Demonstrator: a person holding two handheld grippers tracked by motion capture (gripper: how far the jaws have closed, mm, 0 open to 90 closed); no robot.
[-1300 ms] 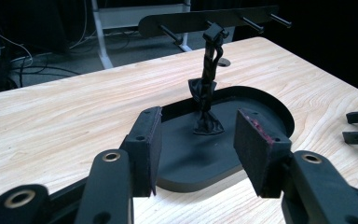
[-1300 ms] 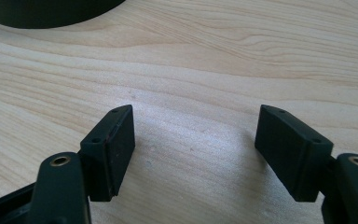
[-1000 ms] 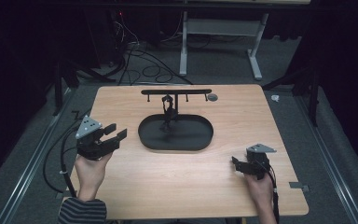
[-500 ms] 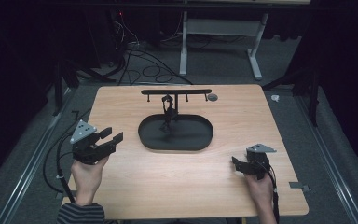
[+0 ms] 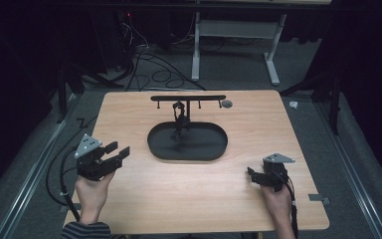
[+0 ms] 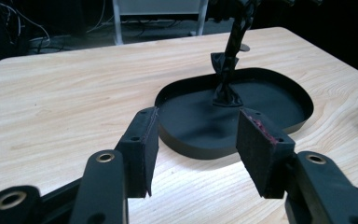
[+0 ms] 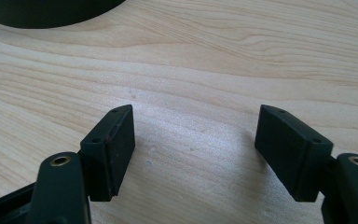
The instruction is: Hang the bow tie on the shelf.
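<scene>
A black oval tray lies in the middle of the wooden table. From it rises a thin black post that carries a horizontal bar. My left gripper hovers open near the table's left edge, pointing at the tray. In the left gripper view its jaws stand wide apart with nothing between them, and the tray and post lie ahead. My right gripper is open at the front right, low over the bare wood, empty.
A small grey round piece lies on the table by the bar's right end. The tray's rim shows at the top left of the right gripper view. Beyond the table are cables and a white desk frame.
My left gripper has drawn back toward the table's near left edge, still open. The right gripper has stayed where it was.
</scene>
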